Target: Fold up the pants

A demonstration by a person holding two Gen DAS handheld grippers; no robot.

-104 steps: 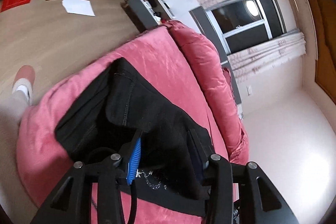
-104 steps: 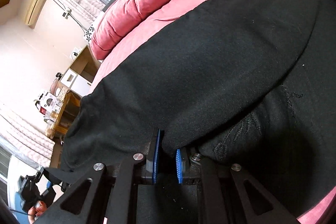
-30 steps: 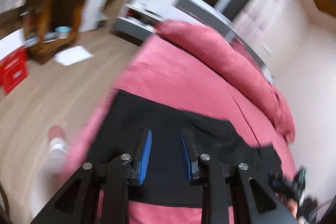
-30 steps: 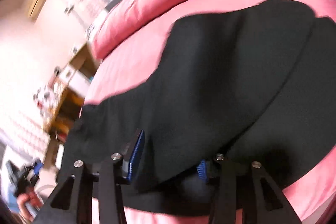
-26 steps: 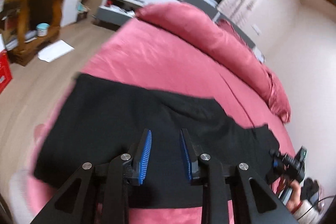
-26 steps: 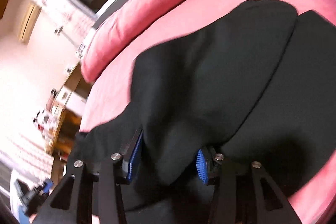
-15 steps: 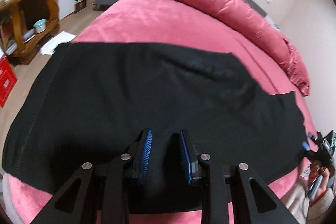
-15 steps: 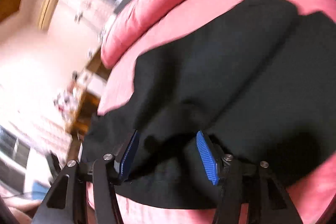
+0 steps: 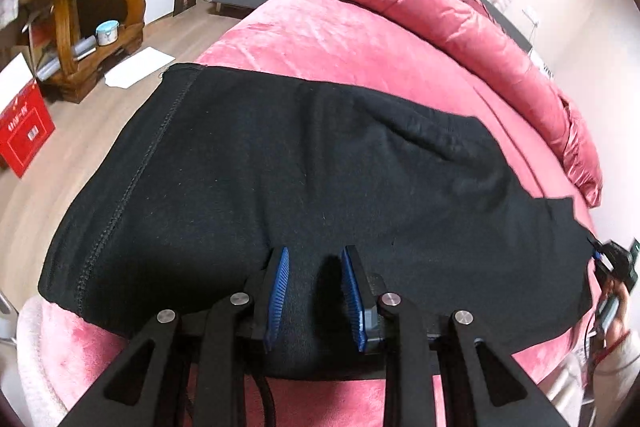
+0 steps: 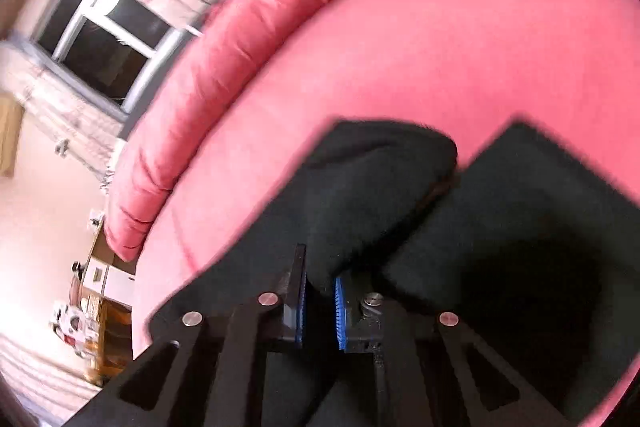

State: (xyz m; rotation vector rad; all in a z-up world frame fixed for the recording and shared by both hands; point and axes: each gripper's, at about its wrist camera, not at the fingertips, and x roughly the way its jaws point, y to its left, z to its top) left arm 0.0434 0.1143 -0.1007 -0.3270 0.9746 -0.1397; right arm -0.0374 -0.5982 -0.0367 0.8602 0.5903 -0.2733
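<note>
- We see black pants [image 9: 304, 163] lying flat on a big pink bed [image 9: 340, 43]. They cover most of the near part of the bed.
- One end of the pants, with a line of stitches, lies at the left edge of the bed, near the wood floor [image 9: 48, 163].
- Our left gripper [image 9: 314, 293] is just above the near edge of the pants. Its two blue pads [image 9: 278, 291] stand a little apart. Black cloth shows between them, but we cannot tell if the pads press on it.
- Our right gripper [image 10: 320, 307] has pinched a bunched-up fold of the pants [image 10: 360, 195]. Its blue pads [image 10: 301, 307] are nearly together, with the black cloth squeezed between them.
- In the right view the picture is blurry. A second dark flap of the pants lies just to the right of the pinched fold.
- A long pink pillow [image 9: 460, 23] runs along the far side of the bed.
- A red box [image 9: 24, 131] and a white sheet of paper [image 9: 138, 67] lie on the floor.
- A wooden shelf [image 9: 80, 15] stands behind them.
</note>
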